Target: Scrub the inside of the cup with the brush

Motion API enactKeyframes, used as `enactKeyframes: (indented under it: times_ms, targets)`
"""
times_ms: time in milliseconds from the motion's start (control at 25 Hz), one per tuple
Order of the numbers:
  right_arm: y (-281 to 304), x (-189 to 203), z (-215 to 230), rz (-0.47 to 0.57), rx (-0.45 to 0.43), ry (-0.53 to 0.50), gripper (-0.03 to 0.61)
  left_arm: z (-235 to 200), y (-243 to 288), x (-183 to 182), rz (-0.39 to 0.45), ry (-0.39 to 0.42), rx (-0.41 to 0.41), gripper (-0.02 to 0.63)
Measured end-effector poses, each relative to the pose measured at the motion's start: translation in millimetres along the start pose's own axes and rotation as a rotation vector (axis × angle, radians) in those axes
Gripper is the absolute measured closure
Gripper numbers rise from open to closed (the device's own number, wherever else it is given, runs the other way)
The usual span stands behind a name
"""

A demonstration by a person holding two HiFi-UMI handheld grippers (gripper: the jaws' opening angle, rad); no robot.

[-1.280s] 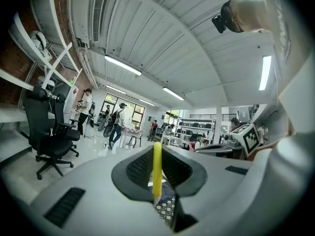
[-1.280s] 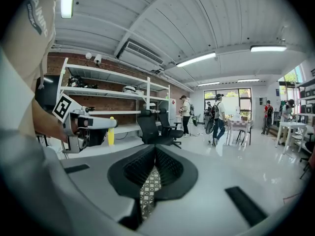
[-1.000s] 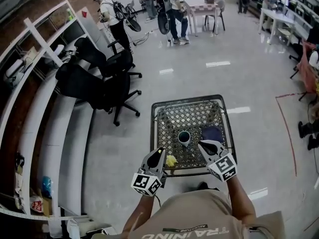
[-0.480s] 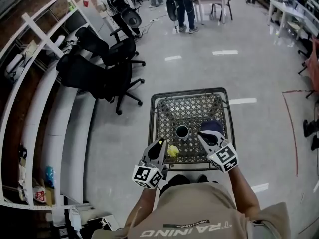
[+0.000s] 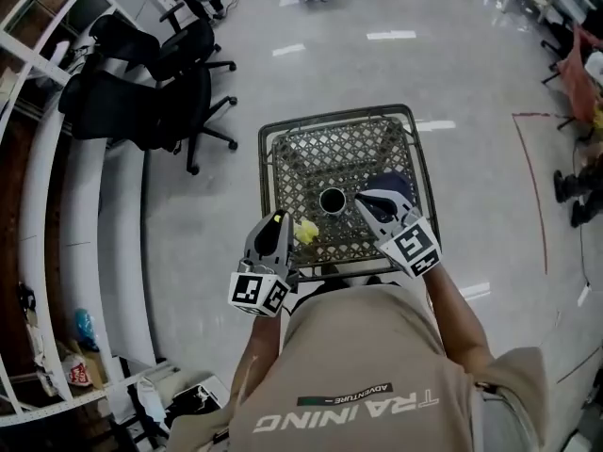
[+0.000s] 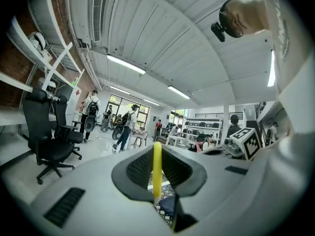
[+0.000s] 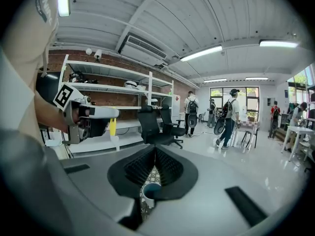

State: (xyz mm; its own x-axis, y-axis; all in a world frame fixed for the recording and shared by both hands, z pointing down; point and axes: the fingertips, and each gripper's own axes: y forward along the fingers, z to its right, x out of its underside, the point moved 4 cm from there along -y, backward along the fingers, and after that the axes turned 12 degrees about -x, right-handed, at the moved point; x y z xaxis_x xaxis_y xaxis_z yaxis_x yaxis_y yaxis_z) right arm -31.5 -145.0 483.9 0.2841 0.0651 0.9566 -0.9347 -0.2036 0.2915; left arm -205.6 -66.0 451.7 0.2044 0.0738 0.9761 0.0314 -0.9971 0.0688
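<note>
A dark cup (image 5: 332,201) stands upright on the metal lattice table (image 5: 311,158), near its front edge. My left gripper (image 5: 279,221) is shut on the yellow brush (image 5: 304,231), whose head lies left of the cup and apart from it. In the left gripper view the brush handle (image 6: 157,166) stands pinched between the jaws of the left gripper (image 6: 157,181). My right gripper (image 5: 366,201) is shut and empty, its tip just right of the cup. In the right gripper view the cup (image 7: 150,191) shows below the closed right gripper (image 7: 155,156).
A dark blue cloth (image 5: 398,186) lies on the table beside the right gripper. Black office chairs (image 5: 151,92) stand to the left by long white shelving (image 5: 85,215). Shiny floor surrounds the table. People stand far off across the room (image 7: 229,117).
The head camera has shifted, so table and grippers sit higher in the picture. Both grippers moved slightly together, staying by the table's front edge. The brush stays in the left gripper.
</note>
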Motion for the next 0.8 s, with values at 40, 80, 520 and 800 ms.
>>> enactKeyframes:
  times_ms: [40,80,520,800]
  targets:
    - [4,0,-2,-0.008,0.007,0.007,0.561,-5,2,0,-0.007,-0.001,0.014,0.561]
    - [9,-1,-4,-0.019,0.014,0.012,0.561,-10,4,-1,-0.011,0.000,0.028,0.561]
    - [54,20,-27,-0.100,0.051,0.086,0.560,-50,26,18,-0.084,-0.027,0.158,0.561]
    - [67,30,-33,-0.133,0.023,0.056,0.560,-55,33,20,-0.074,-0.047,0.186,0.561]
